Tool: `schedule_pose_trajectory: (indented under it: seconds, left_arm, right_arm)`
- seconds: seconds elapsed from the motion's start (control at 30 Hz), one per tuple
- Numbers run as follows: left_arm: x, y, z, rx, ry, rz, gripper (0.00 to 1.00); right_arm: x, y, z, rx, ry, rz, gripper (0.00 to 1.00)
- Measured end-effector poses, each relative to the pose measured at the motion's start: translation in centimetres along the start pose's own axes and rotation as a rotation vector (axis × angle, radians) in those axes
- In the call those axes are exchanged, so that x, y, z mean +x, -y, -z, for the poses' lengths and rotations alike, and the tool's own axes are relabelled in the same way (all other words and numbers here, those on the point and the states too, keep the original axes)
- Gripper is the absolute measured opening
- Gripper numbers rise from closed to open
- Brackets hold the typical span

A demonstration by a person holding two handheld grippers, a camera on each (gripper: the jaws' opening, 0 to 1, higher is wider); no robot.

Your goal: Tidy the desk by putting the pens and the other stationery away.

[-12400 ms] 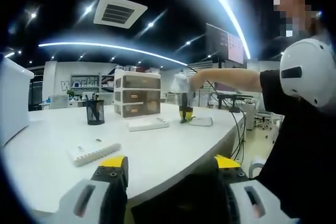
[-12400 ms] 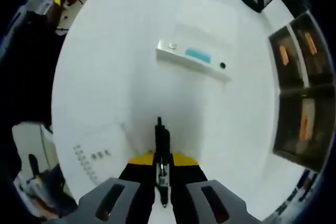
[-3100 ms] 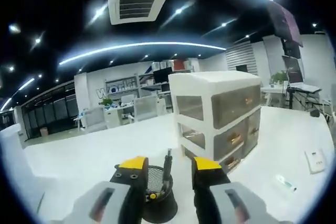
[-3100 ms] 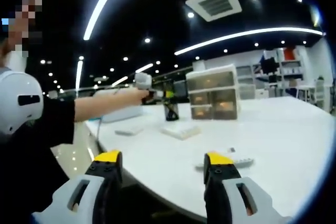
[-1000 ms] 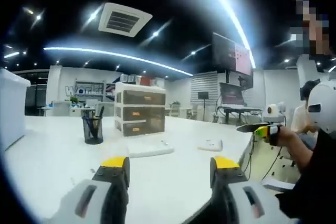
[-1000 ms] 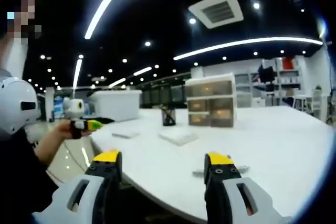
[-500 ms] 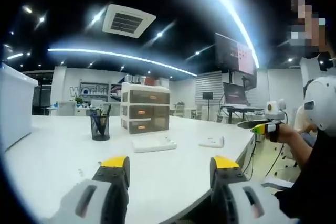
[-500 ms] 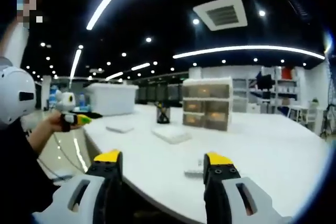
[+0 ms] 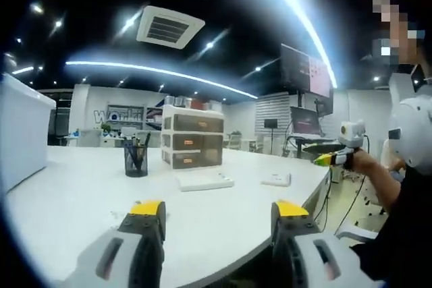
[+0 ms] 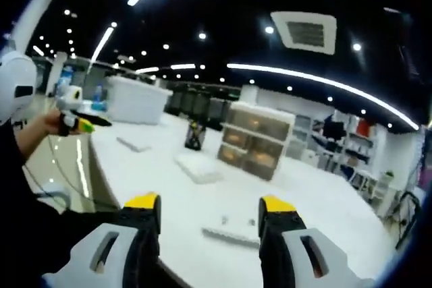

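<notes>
A black mesh pen cup (image 9: 136, 160) with pens in it stands on the white desk (image 9: 74, 193), left of a three-drawer unit (image 9: 192, 141). A flat white box (image 9: 204, 181) and a small white item (image 9: 277, 179) lie nearer the desk's edge. My left gripper (image 9: 217, 210) is open and empty, held back over the near desk. In the right gripper view the pen cup (image 10: 196, 136), drawer unit (image 10: 260, 141), white box (image 10: 196, 166) and a slim white item (image 10: 229, 235) show. My right gripper (image 10: 209, 204) is open and empty, off the desk's edge.
A large white bin (image 9: 20, 133) stands at the desk's left end, also the white bin (image 10: 138, 109) in the right gripper view. A hand holds the other gripper (image 9: 335, 156) right of the desk; the left one (image 10: 75, 124) shows likewise. The person's body is close by.
Both cameras have drifted and the right gripper view has tilted, so the desk sits at a slant. Both grippers stay open and empty. Nothing on the desk has moved.
</notes>
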State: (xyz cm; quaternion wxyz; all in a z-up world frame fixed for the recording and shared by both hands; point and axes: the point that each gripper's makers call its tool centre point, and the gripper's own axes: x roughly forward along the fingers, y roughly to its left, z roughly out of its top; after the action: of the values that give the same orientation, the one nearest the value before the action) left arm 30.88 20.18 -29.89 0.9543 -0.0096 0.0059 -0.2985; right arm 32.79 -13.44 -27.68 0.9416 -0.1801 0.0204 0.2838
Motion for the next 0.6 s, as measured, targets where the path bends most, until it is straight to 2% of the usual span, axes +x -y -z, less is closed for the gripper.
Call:
schedule_pose_trajectory:
  seconds: [0.03,0.13,0.47,0.6]
  left_arm:
    - [-0.2,-0.2,0.0,0.024,0.000,-0.015,0.63]
    - [-0.4,-0.3,0.2,0.031,-0.004,-0.021,0.63]
    - [-1.3,-0.5,0.4,0.017,-0.010,-0.023,0.63]
    - [-1.6,-0.7,0.7,0.005,-0.013,-0.033,0.62]
  right_arm:
    - [0.3,0.3,0.0,-0.041,-0.016,0.008,0.55]
    - [1.1,0.9,0.2,-0.098,-0.057,0.020,0.55]
    - [3.6,2.3,-1.2,-0.307,-0.112,0.043,0.55]
    - [4.7,2.6,-1.3,-0.380,-0.141,0.045,0.50]
